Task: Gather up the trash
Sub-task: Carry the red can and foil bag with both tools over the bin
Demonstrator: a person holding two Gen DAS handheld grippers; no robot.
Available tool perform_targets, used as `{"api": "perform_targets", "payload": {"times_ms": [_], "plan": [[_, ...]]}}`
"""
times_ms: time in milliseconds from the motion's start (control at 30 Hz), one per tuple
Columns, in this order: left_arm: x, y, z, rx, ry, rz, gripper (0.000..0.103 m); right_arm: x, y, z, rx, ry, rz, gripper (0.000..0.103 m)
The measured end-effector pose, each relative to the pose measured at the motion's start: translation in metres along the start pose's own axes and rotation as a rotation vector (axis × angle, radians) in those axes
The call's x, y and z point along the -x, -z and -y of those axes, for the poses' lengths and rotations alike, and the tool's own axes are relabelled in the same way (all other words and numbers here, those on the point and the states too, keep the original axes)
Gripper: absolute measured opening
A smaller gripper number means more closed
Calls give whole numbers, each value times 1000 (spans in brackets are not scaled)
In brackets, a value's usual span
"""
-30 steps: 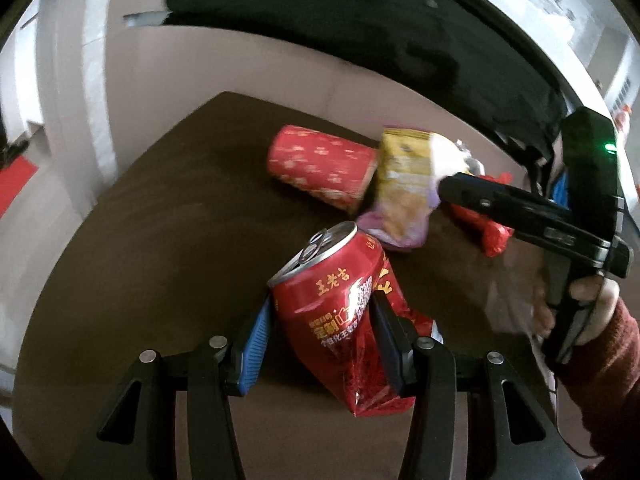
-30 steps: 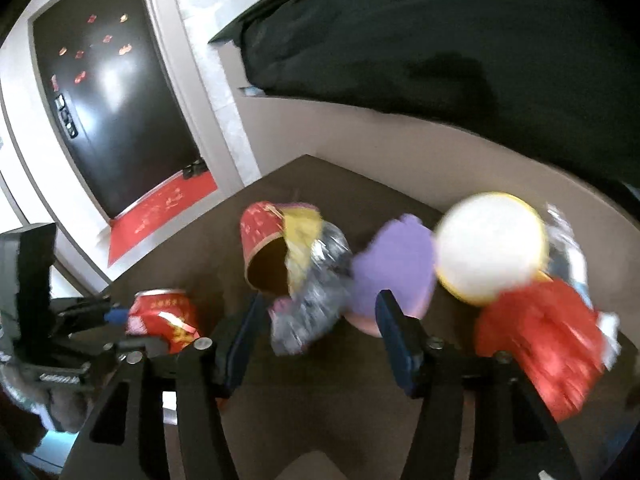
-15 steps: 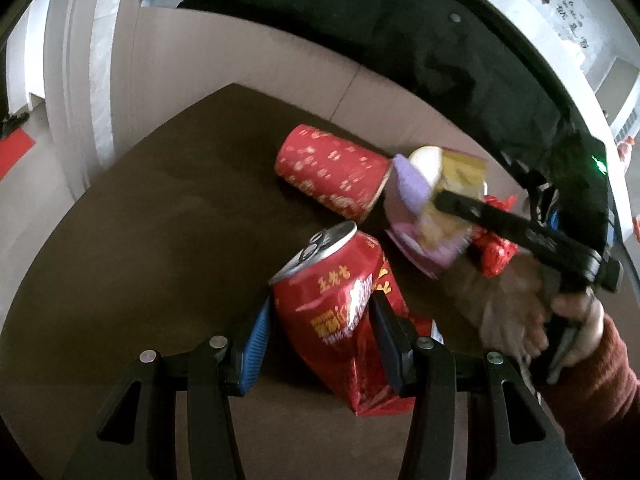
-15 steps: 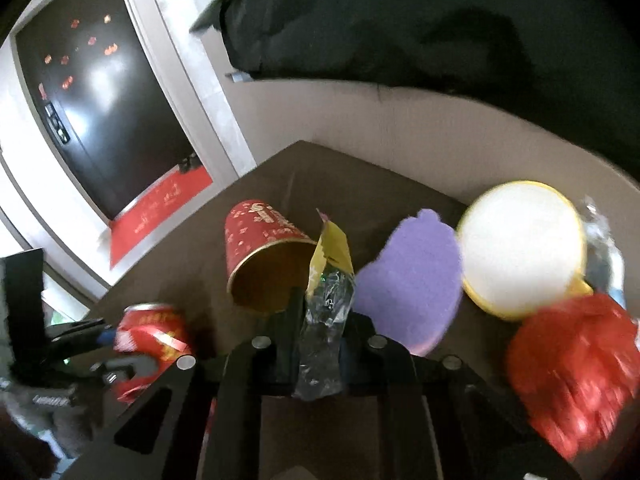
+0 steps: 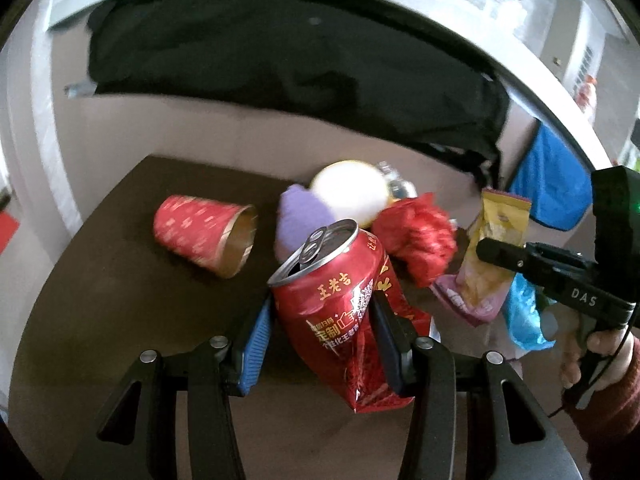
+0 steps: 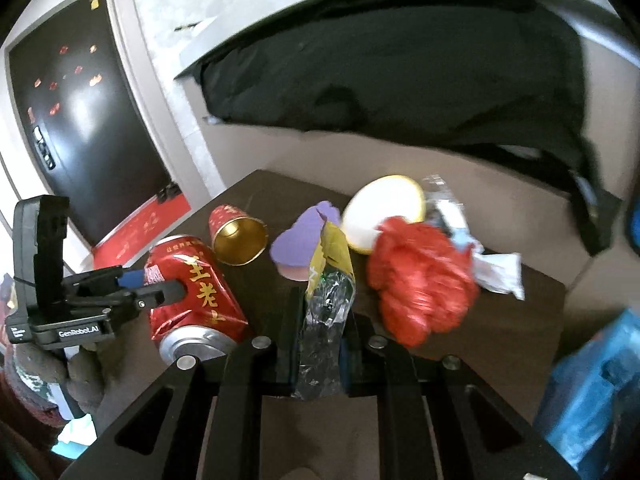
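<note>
My left gripper point(image 5: 322, 306) is shut on a dented red drink can point(image 5: 332, 280), with a red foil wrapper pinched beside it, held above the dark brown table point(image 5: 120, 300). The can point(image 6: 196, 292) and left gripper point(image 6: 160, 290) also show in the right wrist view. My right gripper point(image 6: 324, 312) is shut on a yellow and clear snack wrapper point(image 6: 328, 280), lifted off the pile. In the left wrist view that wrapper point(image 5: 496, 240) hangs from the right gripper point(image 5: 486, 250). Still on the table are a tipped red paper cup point(image 5: 204, 236), a purple piece point(image 5: 300, 220), a white lid point(image 5: 352, 192) and a crumpled red bag point(image 5: 416, 236).
A black garment point(image 5: 280, 64) lies on the pale ledge behind the table. A blue plastic bag point(image 6: 592, 392) sits low at the right, beside the table edge. A dark door point(image 6: 80, 120) and a red mat are to the left. A person's hand point(image 5: 600, 348) holds the right gripper.
The right gripper closed on the snack wrapper and carried it up and away from the pile. The left gripper rose and pulled back with the can, so more of the trash shows.
</note>
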State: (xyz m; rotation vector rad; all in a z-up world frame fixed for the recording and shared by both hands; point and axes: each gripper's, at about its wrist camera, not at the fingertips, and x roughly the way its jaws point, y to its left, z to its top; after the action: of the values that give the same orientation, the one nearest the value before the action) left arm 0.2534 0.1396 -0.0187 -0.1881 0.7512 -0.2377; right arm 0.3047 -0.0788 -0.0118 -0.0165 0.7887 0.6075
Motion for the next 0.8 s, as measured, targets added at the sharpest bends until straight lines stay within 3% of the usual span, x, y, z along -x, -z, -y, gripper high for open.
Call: {"api": "perform_targets", "payload": {"times_ms": [433,600,800], "plan": [[23,-37,98,-143,22,129,49,95,4,40,-26,59,167,13],[32,-53,137,-191,34,203,49,133,5,60,-34,116,224,13],[24,-61,180,-221,94,226,49,174,12,86,-57,188,274,13]]}}
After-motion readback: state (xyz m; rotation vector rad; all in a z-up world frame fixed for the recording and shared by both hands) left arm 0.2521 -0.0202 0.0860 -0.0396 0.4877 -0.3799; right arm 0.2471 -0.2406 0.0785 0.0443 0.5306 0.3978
